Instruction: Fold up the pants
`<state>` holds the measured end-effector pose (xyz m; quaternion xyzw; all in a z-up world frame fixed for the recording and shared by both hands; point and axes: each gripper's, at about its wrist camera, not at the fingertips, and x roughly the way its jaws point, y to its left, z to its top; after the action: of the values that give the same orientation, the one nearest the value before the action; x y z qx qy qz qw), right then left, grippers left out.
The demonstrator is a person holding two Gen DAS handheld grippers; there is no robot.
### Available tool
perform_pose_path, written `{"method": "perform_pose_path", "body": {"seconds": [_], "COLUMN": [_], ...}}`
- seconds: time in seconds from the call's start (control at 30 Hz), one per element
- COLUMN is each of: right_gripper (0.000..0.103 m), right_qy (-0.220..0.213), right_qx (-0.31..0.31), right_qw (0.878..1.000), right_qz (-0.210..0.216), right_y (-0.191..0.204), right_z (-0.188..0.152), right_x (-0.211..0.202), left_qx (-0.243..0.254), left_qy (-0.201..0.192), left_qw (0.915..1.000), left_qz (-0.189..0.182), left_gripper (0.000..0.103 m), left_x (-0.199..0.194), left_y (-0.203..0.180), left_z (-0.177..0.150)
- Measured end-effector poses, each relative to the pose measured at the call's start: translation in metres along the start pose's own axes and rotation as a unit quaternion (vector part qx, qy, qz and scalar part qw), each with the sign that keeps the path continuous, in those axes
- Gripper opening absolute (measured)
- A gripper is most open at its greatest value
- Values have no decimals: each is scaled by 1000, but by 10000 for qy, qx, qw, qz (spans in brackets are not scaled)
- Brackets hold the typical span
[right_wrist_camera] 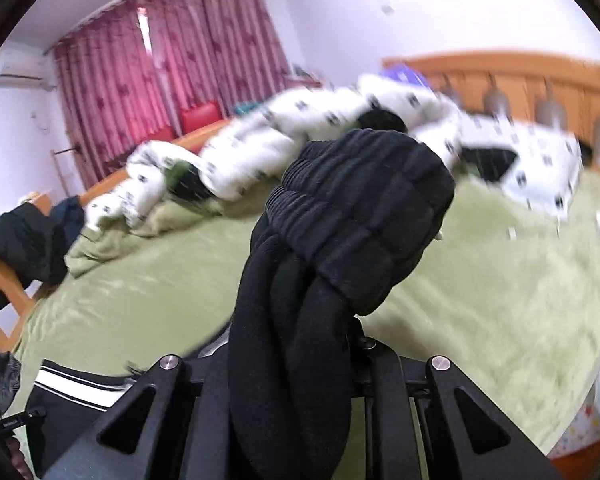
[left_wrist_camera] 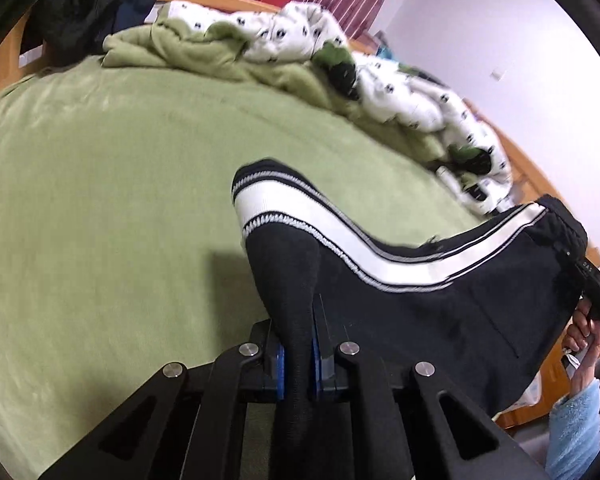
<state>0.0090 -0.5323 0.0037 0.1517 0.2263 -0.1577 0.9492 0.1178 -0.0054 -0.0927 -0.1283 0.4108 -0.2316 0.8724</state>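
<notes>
The black pants (left_wrist_camera: 440, 304) with a white side stripe (left_wrist_camera: 340, 236) hang stretched in the air above the green bed (left_wrist_camera: 100, 180). My left gripper (left_wrist_camera: 298, 356) is shut on the cuff end, with black fabric pinched between the blue pads (left_wrist_camera: 281, 372). My right gripper (right_wrist_camera: 300, 344) is shut on the bunched elastic waistband (right_wrist_camera: 360, 216), which drapes over the fingers and hides them. The right gripper also shows in the left wrist view (left_wrist_camera: 598, 292) at the far right, with the hand that holds it. The striped leg shows at the lower left of the right wrist view (right_wrist_camera: 80, 388).
A white patterned duvet (left_wrist_camera: 380, 80) with green lining is heaped along the far side of the bed. A wooden headboard (right_wrist_camera: 520, 76) and red curtains (right_wrist_camera: 160, 60) stand behind. Dark clothes (right_wrist_camera: 28, 236) lie on a wooden chair by the bed's corner.
</notes>
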Motion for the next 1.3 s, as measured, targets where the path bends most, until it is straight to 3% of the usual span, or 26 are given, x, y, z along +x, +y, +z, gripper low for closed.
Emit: {"method": "perform_pose_path", "body": {"seconds": [0.07,0.27,0.43,0.53,0.7,0.83,0.9,1.0,1.1,1.2,1.3], "right_gripper": [17,17,17,17,17,23,30,38,39,39,39], "right_qy": [-194,-258,-31,402,658,1613,1872,2067,2153,2011,1733], "right_qx": [-187,-309,-277,-313,-545,-73,-50,-285,-416,-757,-1135], "right_qw": [9996,9969,9926,9905,9943,9857,9811,9772,9751,9766,9783], "right_qz": [125,677,1184,1280,643,475,482,401,337,-31,-110], "right_y": [34,122,178,195,175,119,108,107,101,103,124], "right_z": [15,25,-4,-36,-79,-108,-120,-132,-134,-125,-115], "right_x": [-19,-29,0,40,91,138,145,138,121,93,56], "left_qx": [-22,-220,-259,-397,-466,-365,-239,-43,119,292,342], "left_qy": [-64,-385,-415,-220,-79,91,92,-34,-277,-267,87], "left_qw": [9999,9987,9942,9913,9870,9817,9771,9732,9769,9813,9834], "left_qz": [-95,246,963,1232,1535,1869,2112,2298,2114,1883,1780], "left_gripper": [10,10,10,10,16,31,33,34,56,57,57], "left_x": [-11,-64,-95,-88,-64,-56,-58,-70,-83,-82,-67], "left_y": [8,70,134,164,193,196,193,185,169,152,142], "left_z": [8,28,32,25,3,-9,-12,-10,-9,-12,-35]}}
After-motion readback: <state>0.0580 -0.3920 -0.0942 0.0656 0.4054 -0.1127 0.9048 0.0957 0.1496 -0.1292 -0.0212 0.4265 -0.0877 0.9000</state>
